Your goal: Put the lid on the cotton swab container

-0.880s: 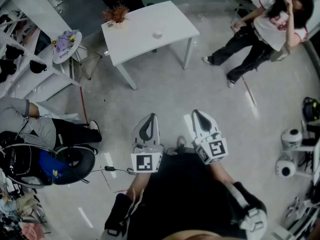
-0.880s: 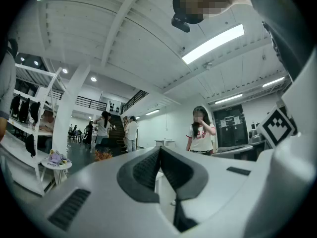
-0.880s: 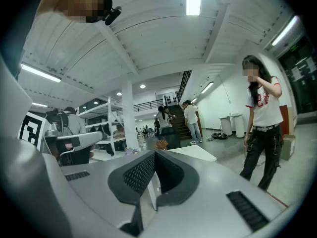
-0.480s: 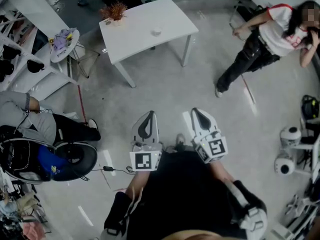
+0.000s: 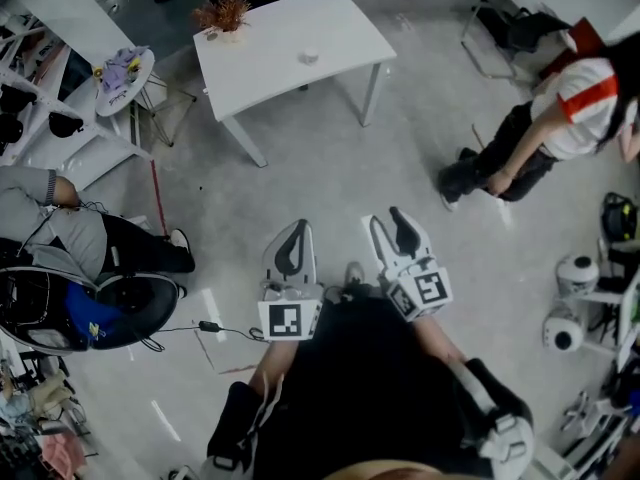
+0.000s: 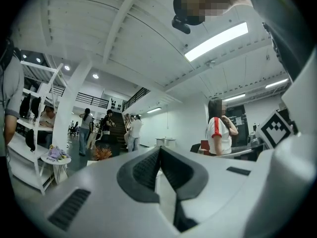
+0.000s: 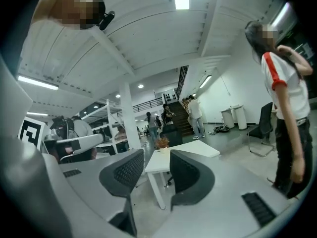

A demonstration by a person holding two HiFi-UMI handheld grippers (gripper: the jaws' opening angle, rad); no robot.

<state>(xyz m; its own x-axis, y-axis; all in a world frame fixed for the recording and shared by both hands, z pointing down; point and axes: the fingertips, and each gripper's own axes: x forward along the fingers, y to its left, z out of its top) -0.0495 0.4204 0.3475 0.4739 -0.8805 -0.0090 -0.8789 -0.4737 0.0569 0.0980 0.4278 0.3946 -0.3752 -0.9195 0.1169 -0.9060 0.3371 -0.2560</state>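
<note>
A small white container [image 5: 309,56] stands on the white table [image 5: 260,63] far ahead in the head view; I cannot make out a lid at this distance. Both grippers are held close to the body, well short of the table and high above the floor. My left gripper [image 5: 293,232] is shut, its dark pads pressed together with nothing between them [image 6: 159,151]. To its right, my right gripper [image 5: 388,220] is open and empty, and the table [image 7: 184,150] shows through the gap between its jaws [image 7: 156,158].
A potted dried plant [image 5: 222,14] sits on the table's far left corner. A person in a white and red top [image 5: 560,118] walks at the right. A seated person [image 5: 60,233] and a round side table [image 5: 124,80] are at the left. White shelving [image 5: 40,158] lines the left wall.
The right gripper's jaws have opened; they were together before. The person at the right has walked nearer along the right side. The left gripper has stayed put.
</note>
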